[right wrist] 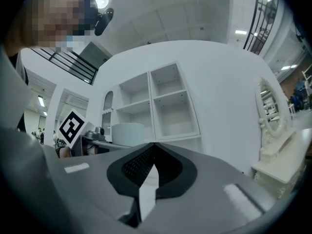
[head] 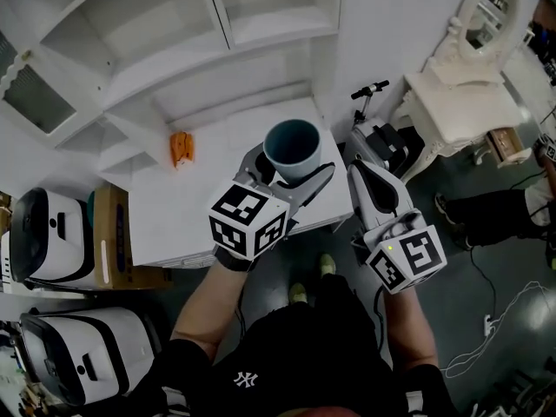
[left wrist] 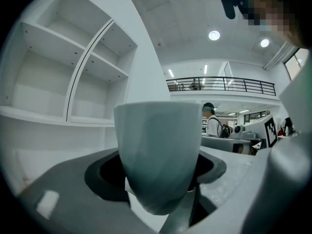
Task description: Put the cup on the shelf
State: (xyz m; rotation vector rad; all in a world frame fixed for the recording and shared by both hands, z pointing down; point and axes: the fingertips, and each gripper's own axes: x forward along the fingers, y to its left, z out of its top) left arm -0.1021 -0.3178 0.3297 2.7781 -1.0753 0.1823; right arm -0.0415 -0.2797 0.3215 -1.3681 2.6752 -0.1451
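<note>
Against the wall in front of you, a tall white shelf unit [head: 165, 33] with open compartments fills the upper left of the head view. Below it, a white table [head: 200, 207] juts out toward you. Off to the right stands a white dressing table [head: 452, 102] with an oval mirror, well apart from the shelf unit. On the floor at the far left sit two rounded white devices [head: 52, 233] with dark bands. A brown cardboard box [head: 113, 241] stands between the upper device and the table.

Your left tool [head: 289, 170] reaches forward over the table's front right part, with its marker cube nearest your wrist. Its jaws are parted to the width of the cup and press on the lower body of a pale blue-grey cup [head: 293, 146]. The cup is upright with its open mouth facing up. In the head view it appears over the table's right side, in front of the shelf unit. In the left gripper view the shelf compartments rise behind the cup to its left.

Your right tool [head: 358, 170] is just beside the left one, to its right, past the table's edge. Its jaws are closed with the tips meeting, and they hold nothing.

A small orange object [head: 181, 148] lies on the table near the back, to the left of the cup and well apart from it.
</note>
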